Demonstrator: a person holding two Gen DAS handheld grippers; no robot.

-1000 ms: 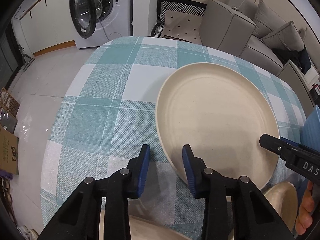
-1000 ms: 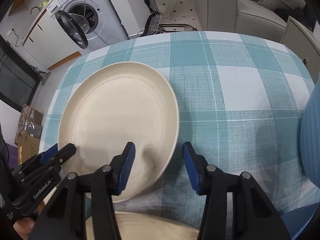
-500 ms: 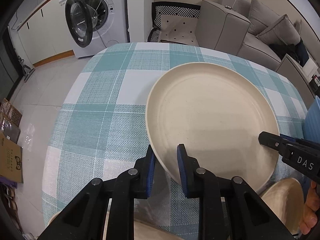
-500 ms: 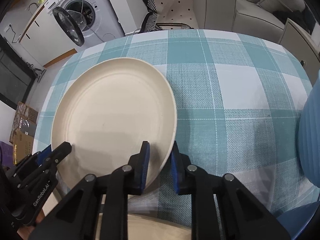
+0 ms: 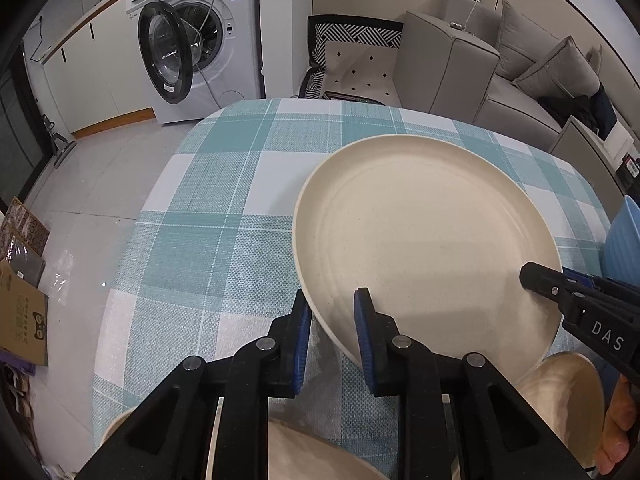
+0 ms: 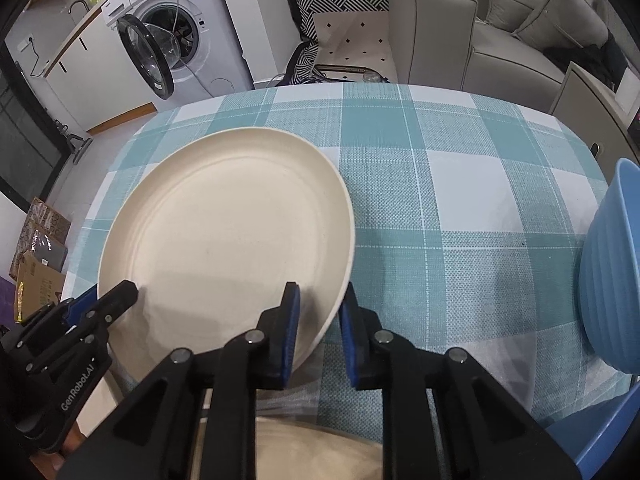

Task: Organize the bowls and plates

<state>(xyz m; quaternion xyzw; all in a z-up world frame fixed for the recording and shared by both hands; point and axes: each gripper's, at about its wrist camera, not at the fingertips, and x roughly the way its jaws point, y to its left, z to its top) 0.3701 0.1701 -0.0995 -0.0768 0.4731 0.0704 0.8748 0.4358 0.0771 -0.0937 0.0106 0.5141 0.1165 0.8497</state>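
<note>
Both sets of blue-padded fingers straddle the rim of the big cream plate (image 5: 424, 240): the left gripper (image 5: 330, 338) at the plate's lower-left edge in its own view, the right gripper (image 6: 318, 330) at the lower-right edge in its view. Each pair looks clamped on the rim, though whether the pads press fully I cannot tell. The plate is tilted, seemingly lifted off the checked tablecloth (image 6: 460, 200). Other cream dishes (image 5: 568, 400) sit low in the frames, and a blue ribbed bowl (image 6: 612, 272) stands at the right edge. To carry well, I'd keep both hands level and moving together, so the rim does not twist out of either grip.
</note>
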